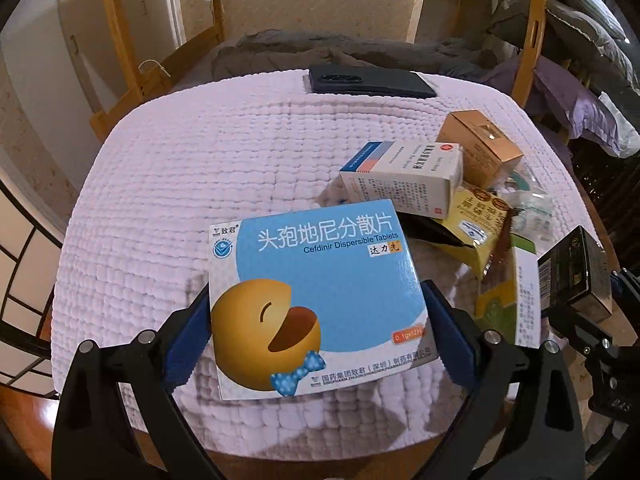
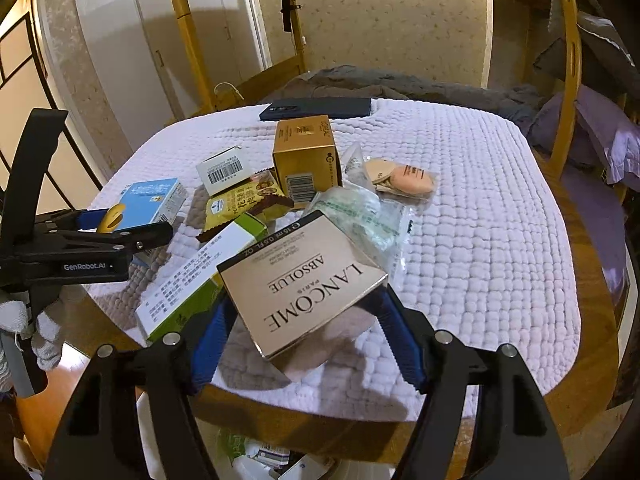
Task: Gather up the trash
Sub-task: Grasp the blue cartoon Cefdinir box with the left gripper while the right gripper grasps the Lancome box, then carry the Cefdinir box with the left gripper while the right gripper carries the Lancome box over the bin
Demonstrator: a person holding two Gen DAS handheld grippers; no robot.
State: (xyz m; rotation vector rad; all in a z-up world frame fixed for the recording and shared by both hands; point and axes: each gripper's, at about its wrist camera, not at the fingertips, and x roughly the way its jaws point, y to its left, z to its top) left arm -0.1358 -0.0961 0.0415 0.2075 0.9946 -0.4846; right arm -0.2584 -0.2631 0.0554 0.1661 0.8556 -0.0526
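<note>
My left gripper (image 1: pixel 316 316) is shut on a blue Cefdinir tablet box (image 1: pixel 316 292) with a yellow smiley, held just above the white quilted mat (image 1: pixel 200 184). It also shows in the right wrist view (image 2: pixel 150 202). My right gripper (image 2: pixel 304 312) is shut on a beige Lancôme box (image 2: pixel 304 280), held over the table's near edge. The same box looks dark in the left wrist view (image 1: pixel 576 276). A pile of trash lies on the mat: a white medicine box (image 1: pixel 404 176), a gold box (image 2: pixel 306 156), a yellow packet (image 2: pixel 236 204), a green-white box (image 2: pixel 192 280).
A dark phone (image 2: pixel 316 109) lies at the mat's far edge. Clear plastic bags (image 2: pixel 368 208) and round cosmetic puffs (image 2: pixel 404 178) lie by the pile. A white bin (image 2: pixel 264 456) with trash in it stands below the table edge. Bunk bed posts (image 2: pixel 568 68) rise behind.
</note>
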